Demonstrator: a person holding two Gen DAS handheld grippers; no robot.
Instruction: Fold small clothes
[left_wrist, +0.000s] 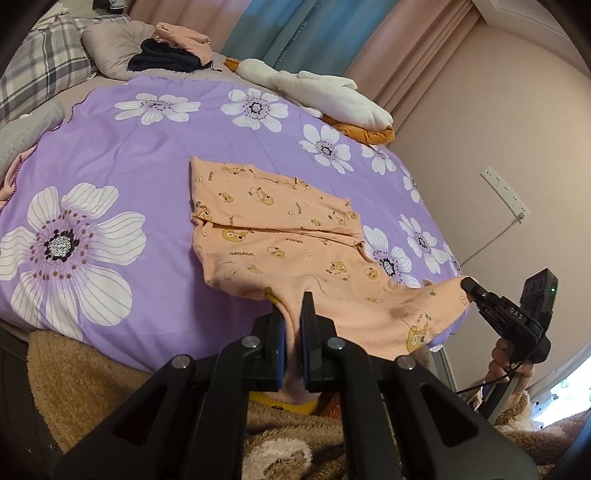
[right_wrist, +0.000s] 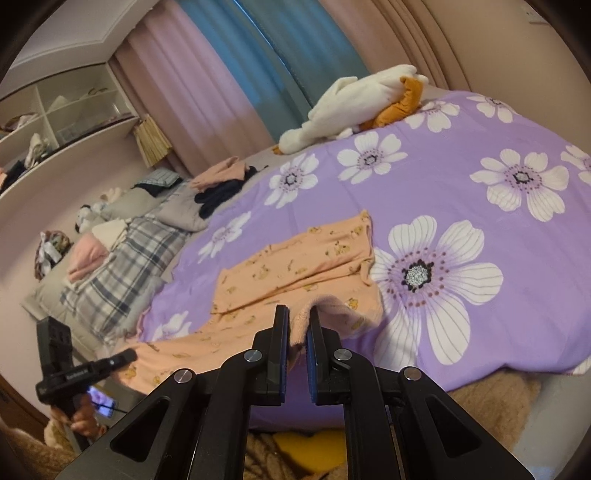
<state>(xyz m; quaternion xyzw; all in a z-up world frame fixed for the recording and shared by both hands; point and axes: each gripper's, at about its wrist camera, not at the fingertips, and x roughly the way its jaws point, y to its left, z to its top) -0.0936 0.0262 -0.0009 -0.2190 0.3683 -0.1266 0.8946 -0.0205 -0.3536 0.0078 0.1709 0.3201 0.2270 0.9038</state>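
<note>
A small peach garment (left_wrist: 280, 236) with yellow cartoon prints lies partly folded on the purple flowered bedspread (left_wrist: 110, 155). My left gripper (left_wrist: 292, 306) is shut on its near edge, with fabric bunched between the blue pads. My right gripper (left_wrist: 466, 283) pinches the garment's other near corner at the right, and the cloth is stretched between the two. In the right wrist view the right gripper (right_wrist: 298, 321) is shut on a fold of the garment (right_wrist: 295, 262), and the left gripper (right_wrist: 127, 356) holds the far corner at lower left.
A white and orange plush toy (left_wrist: 325, 88) lies at the bed's far edge. Dark and pink clothes (left_wrist: 173, 51) are piled by the plaid pillows (left_wrist: 44, 62). A fuzzy tan blanket (left_wrist: 92, 373) lies at the near edge. Shelves (right_wrist: 55, 110) stand beyond.
</note>
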